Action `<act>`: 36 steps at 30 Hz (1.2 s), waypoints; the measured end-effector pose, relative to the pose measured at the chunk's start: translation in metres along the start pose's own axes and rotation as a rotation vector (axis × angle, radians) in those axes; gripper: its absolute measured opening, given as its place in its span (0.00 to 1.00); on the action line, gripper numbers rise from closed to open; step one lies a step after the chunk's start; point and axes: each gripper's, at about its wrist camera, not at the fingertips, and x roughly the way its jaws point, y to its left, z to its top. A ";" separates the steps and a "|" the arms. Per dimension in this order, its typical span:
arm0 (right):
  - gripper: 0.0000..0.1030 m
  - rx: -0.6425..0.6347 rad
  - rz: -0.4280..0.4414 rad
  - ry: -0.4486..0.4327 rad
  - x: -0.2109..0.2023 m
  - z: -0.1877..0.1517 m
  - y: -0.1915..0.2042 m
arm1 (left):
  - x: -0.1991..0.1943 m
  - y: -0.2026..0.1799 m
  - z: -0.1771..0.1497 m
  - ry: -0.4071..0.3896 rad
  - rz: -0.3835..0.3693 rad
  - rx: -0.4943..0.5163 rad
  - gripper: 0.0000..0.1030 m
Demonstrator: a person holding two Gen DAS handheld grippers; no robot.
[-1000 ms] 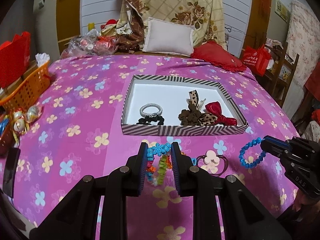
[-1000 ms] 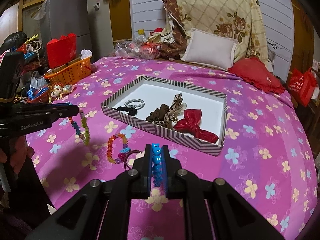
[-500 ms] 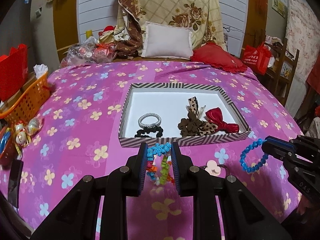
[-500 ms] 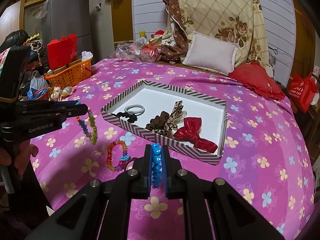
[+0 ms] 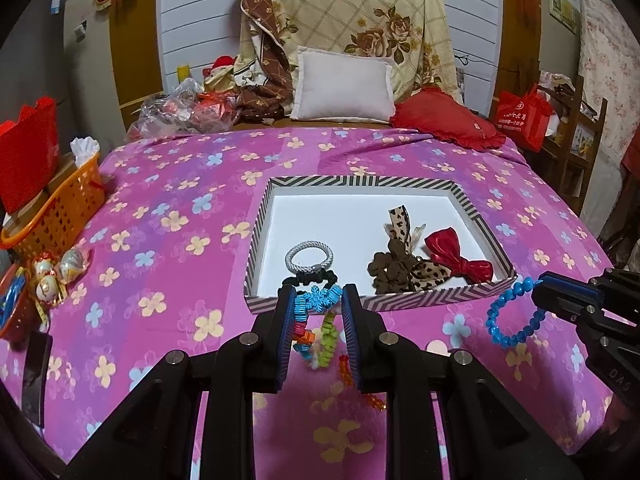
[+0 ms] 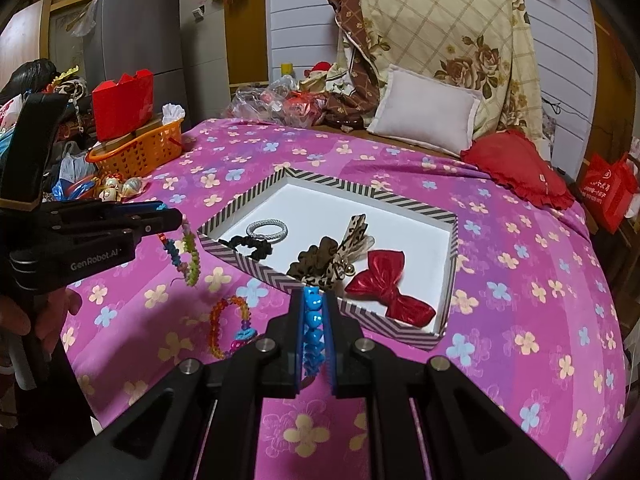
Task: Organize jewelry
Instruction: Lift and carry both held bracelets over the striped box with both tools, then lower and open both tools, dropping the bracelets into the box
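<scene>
Both bracelets have risen nearer the striped box [image 5: 372, 303]: left hand-held gripper [image 5: 318, 300] pinches the multicolored bracelet [image 5: 316, 322], right hand-held gripper [image 6: 315, 304] clamps the blue bracelet [image 6: 313, 330].

"GenRobot.AI" stands on the side of the left gripper [image 6: 170, 218], and "DAS" on the right gripper [image 5: 538, 288] body.
</scene>
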 end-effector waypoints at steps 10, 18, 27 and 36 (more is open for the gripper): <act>0.08 0.019 0.013 0.006 0.013 0.016 -0.014 | 0.016 0.007 0.018 0.024 -0.020 -0.021 0.03; 0.08 0.038 0.006 0.012 0.033 0.039 -0.032 | 0.037 0.013 0.046 0.042 -0.029 -0.041 0.03; 0.08 0.074 0.046 0.051 0.079 0.056 -0.044 | 0.067 0.004 0.074 0.048 -0.043 -0.042 0.03; 0.08 0.103 0.015 0.128 0.133 0.045 -0.063 | 0.120 -0.010 0.068 0.126 -0.049 -0.057 0.03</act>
